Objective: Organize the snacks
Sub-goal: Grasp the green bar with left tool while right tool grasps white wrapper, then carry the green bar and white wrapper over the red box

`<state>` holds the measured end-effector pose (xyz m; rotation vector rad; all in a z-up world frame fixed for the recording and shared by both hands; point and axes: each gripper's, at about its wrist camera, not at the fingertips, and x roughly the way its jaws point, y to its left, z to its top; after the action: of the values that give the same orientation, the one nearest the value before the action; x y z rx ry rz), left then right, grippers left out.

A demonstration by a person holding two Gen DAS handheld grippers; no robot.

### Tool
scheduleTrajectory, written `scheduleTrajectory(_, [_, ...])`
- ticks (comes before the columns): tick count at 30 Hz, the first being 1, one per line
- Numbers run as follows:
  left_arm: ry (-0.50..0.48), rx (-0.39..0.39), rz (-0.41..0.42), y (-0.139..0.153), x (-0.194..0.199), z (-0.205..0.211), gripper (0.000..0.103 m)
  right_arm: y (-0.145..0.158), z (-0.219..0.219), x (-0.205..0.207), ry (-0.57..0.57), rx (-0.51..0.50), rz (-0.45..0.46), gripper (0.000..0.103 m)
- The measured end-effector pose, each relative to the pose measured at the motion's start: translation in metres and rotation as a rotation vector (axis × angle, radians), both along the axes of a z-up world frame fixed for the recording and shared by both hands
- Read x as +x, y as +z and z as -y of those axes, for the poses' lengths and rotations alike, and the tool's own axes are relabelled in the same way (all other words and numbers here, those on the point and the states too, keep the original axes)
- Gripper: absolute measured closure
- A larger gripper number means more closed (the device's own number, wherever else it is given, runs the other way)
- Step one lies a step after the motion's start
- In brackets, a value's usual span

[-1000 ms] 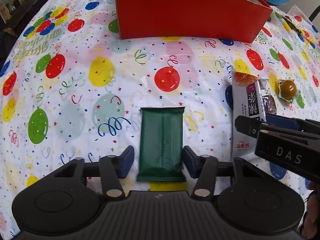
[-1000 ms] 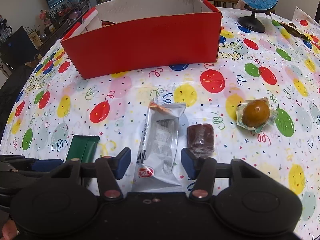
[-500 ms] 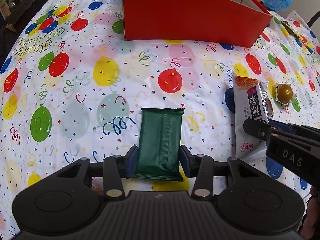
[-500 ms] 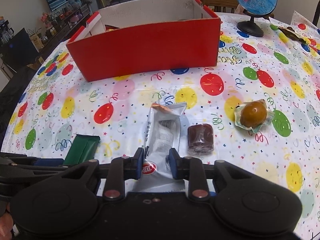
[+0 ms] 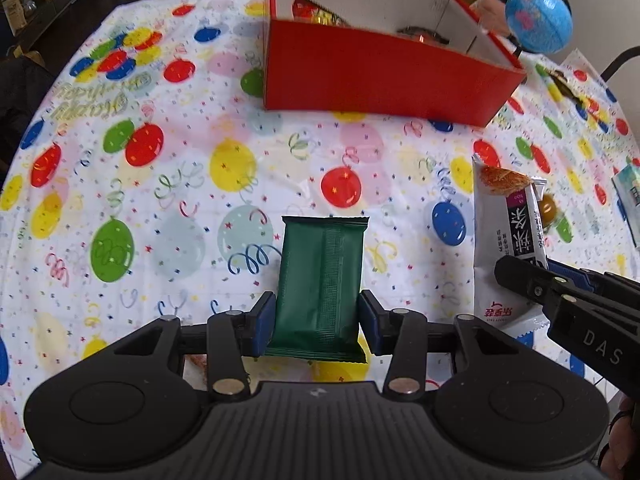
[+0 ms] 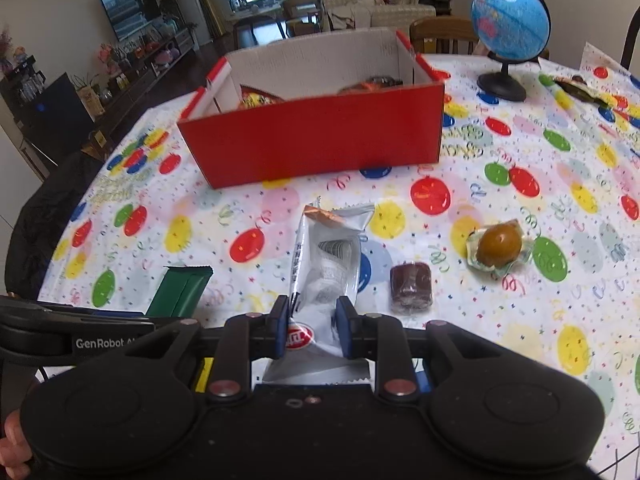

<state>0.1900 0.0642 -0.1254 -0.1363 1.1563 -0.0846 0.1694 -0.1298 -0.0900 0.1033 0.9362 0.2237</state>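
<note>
My left gripper is shut on a dark green snack pack, which hangs lifted off the balloon-print tablecloth. My right gripper is shut on a white and silver snack bag, squeezing its lower end, and the bag is raised too. That bag also shows at the right of the left wrist view, and the green pack at the lower left of the right wrist view. A red cardboard box with snacks inside stands behind; its front wall faces me.
A small brown wrapped cake and a round brown sweet in a clear wrapper lie right of the bag. A blue globe stands at the back right. More wrappers lie at the far right. A hand shows bottom left.
Both grippers closed on their packs: the left on the green pack, the right on the white bag. Both then rose, lifting the packs, and the box's inside came into view.
</note>
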Motion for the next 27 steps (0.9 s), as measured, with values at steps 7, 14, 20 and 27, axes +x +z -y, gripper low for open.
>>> scheduleTrajectory(7, [0.001, 0.016, 0.102, 0.038, -0.003, 0.0, 0.059, 0.03, -0.002, -0.007, 0.003, 0.012, 0.058, 0.08])
scheduleTrajectory(14, [-0.011, 0.022, 0.202, 0.076, 0.003, 0.003, 0.059, 0.062, -0.003, -0.003, 0.012, 0.011, 0.14, 0.08])
scheduleTrajectory(20, [-0.023, 0.029, 0.28, 0.104, 0.016, 0.01, 0.059, 0.086, -0.001, 0.01, 0.018, 0.01, 0.201, 0.08])
scheduleTrajectory(27, [-0.025, 0.044, 0.33, 0.125, 0.043, 0.02, 0.059, 0.105, 0.002, 0.038, 0.024, -0.001, 0.251, 0.08])
